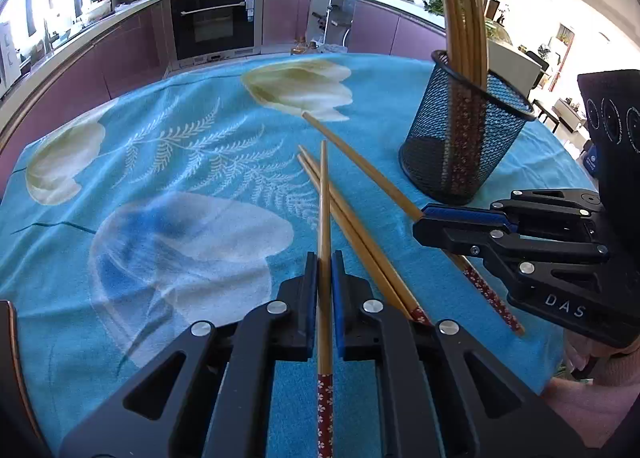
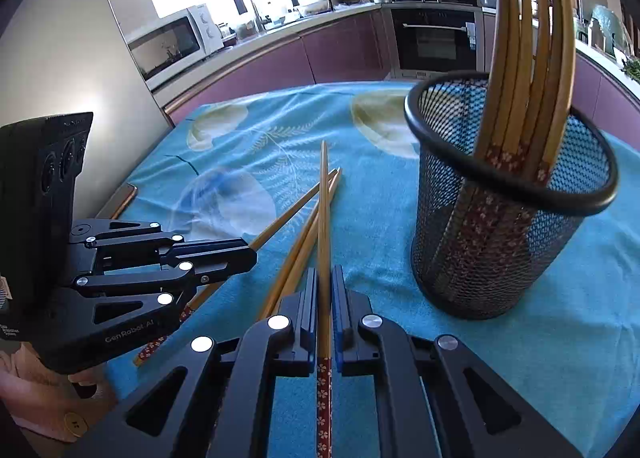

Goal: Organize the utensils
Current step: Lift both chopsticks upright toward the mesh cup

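We clamp our left gripper (image 1: 324,258) on one chopstick (image 1: 324,217), its red flowered end toward us, over the desk (image 1: 180,129) with its blue floral cloth. Our right gripper (image 1: 420,223) pinches another chopstick (image 1: 360,161) lying aslant beside a loose pair (image 1: 360,242). Behind it stands a black mesh holder (image 1: 464,137) of upright chopsticks.

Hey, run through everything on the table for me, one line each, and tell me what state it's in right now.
Left gripper: shut on one chopstick.
Right gripper: shut on another chopstick.
Loose chopsticks: two lying flat on the cloth, side by side.
Mesh holder: upright, not yet full.
Chopsticks in holder: standing, patterned ends down, leaning on the rim.
Blue tablecloth: spread flat.
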Motion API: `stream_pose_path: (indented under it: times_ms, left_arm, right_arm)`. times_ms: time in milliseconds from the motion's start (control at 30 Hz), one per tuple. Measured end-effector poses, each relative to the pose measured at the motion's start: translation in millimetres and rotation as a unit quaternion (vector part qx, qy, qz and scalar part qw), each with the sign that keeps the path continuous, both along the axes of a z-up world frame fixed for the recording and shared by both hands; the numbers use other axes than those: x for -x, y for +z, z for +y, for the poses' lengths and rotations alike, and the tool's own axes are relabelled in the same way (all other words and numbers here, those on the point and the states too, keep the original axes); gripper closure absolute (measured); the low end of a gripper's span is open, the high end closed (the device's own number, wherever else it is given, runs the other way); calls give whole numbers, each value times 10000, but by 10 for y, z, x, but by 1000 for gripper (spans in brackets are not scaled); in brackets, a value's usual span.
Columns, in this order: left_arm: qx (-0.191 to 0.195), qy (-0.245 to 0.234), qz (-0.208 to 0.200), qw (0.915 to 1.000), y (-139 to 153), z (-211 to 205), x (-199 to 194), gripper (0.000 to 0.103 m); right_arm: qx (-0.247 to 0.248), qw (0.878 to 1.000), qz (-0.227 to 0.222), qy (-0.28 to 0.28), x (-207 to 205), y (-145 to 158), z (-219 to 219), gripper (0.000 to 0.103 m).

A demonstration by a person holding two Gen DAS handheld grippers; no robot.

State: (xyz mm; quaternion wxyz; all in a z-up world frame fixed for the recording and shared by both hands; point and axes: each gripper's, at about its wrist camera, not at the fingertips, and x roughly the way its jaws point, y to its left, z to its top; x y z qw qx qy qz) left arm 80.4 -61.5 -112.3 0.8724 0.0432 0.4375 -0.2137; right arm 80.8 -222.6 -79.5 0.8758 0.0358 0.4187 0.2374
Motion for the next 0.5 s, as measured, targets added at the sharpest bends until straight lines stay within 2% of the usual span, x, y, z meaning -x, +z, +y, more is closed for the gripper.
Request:
stream_pose_path:
  times_ms: [500]
  left_arm:
    - [771,-328,-292,9961,487,116,184,95]
  right_arm:
    - [-384,9974,-605,-12,239,410,-196,97]
